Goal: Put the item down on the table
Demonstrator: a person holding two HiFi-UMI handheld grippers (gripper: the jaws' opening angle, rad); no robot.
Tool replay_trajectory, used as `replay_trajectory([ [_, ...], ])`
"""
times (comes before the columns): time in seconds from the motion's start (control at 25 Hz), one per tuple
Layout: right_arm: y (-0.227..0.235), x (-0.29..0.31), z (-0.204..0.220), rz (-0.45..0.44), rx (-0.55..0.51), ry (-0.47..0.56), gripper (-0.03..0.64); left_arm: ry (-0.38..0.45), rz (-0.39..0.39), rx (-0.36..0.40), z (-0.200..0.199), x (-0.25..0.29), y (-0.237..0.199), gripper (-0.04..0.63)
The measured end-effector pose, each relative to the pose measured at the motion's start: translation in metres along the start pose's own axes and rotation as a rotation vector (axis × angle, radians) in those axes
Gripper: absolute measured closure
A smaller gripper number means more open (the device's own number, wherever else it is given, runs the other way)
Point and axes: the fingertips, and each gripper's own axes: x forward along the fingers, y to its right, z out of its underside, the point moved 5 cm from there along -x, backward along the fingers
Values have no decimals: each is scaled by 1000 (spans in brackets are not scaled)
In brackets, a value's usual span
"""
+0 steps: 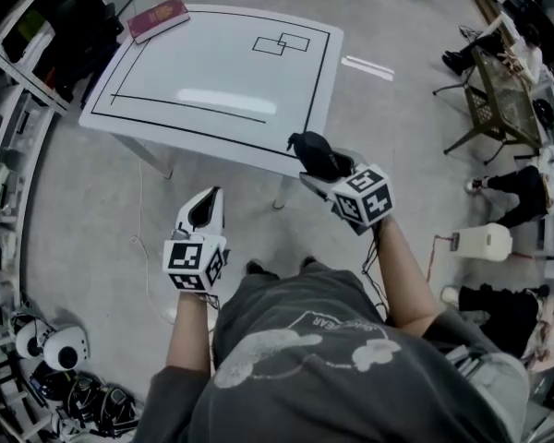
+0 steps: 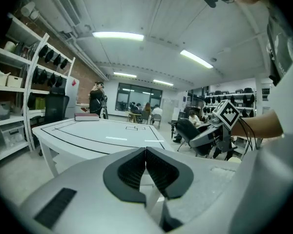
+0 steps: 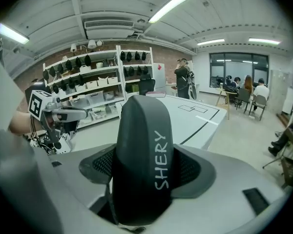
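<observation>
A black oblong case (image 3: 142, 150) with white lettering stands between the pads of my right gripper (image 3: 145, 172), which is shut on it. In the head view that gripper (image 1: 321, 162) holds the case (image 1: 309, 149) in the air just off the near right corner of the white table (image 1: 212, 72). My left gripper (image 1: 204, 209) hangs lower left of the table's near edge. In the left gripper view its jaws (image 2: 145, 165) meet, with nothing between them. The same view shows the right gripper (image 2: 201, 135) off to the right.
A dark red book (image 1: 159, 18) lies at the table's far left corner. Black lines and two small rectangles (image 1: 281, 43) mark the tabletop. Shelves (image 1: 9, 109) run along the left; a small side table (image 1: 499, 90) and seated people are at the right.
</observation>
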Motion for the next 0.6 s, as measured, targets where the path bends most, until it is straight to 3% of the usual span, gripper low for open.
replay_trajectory([
  [0.28, 9, 6, -2, 110, 54, -28, 290, -27, 78, -4, 3, 23, -34, 592],
  [0.6, 53, 36, -40, 101, 44, -14, 290, -37, 89, -10, -18, 77, -51, 592],
])
